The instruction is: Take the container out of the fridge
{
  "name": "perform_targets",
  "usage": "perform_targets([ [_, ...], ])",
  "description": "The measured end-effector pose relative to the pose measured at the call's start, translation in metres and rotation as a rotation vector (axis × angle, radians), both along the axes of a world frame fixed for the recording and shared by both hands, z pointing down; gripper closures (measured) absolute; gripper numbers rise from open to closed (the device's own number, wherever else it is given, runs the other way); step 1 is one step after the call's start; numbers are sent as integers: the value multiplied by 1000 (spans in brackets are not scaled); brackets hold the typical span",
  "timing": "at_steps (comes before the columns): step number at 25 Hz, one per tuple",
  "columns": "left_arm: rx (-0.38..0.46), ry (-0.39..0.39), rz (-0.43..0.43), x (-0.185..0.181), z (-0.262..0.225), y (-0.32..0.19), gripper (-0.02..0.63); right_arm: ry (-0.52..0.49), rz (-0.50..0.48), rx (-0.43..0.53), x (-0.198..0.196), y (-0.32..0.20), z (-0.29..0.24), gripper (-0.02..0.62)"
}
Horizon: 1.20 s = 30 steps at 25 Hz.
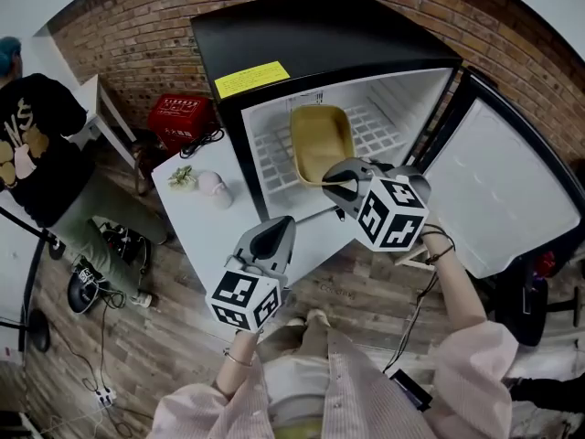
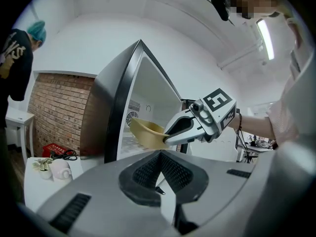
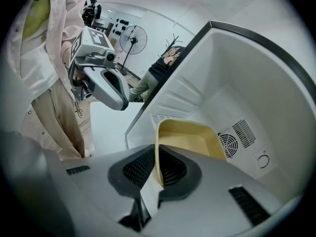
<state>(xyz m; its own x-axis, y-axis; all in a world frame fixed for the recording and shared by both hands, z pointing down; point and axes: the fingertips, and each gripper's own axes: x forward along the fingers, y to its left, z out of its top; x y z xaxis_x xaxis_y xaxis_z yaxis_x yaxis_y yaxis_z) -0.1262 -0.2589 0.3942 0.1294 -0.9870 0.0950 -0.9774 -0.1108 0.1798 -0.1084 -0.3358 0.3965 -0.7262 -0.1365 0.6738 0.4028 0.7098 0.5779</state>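
Item 1 – fridge: a small black unit against a brick wall, with a yellow label on its top. The door is swung fully open to the right and the white interior is exposed.

Item 2 – container: a shallow tan tub, seen inside the open compartment above the white wire shelf, left of centre. Its near rim is at the front of the opening. Whether its base rests on the shelf cannot be told.

Item 3 – right tongs: closed on the container. In the right gripper view the tub's near wall is seen standing edge-on between the two pads and pinched by them.

Item 4 – left tongs: closed, with nothing between them. In the left gripper view the pads are seen meeting at their tips. These tongs are held nearer than the right tongs and to their left, above the near edge of the worktop, clear of the container.

Item 5 – surroundings: a small pale cup and a small green-and-white object are noted on the far left part of the white worktop, close together. A red basket is on the floor to the left of the fridge. A person in a dark top is at the far left edge, well apart from the fridge
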Motion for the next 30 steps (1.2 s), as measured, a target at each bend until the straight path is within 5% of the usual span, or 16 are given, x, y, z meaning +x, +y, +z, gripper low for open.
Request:
perform_targets([
  [30,-52,36,-75,42,21,38,615,-88,39,-97,92,65,23,569],
])
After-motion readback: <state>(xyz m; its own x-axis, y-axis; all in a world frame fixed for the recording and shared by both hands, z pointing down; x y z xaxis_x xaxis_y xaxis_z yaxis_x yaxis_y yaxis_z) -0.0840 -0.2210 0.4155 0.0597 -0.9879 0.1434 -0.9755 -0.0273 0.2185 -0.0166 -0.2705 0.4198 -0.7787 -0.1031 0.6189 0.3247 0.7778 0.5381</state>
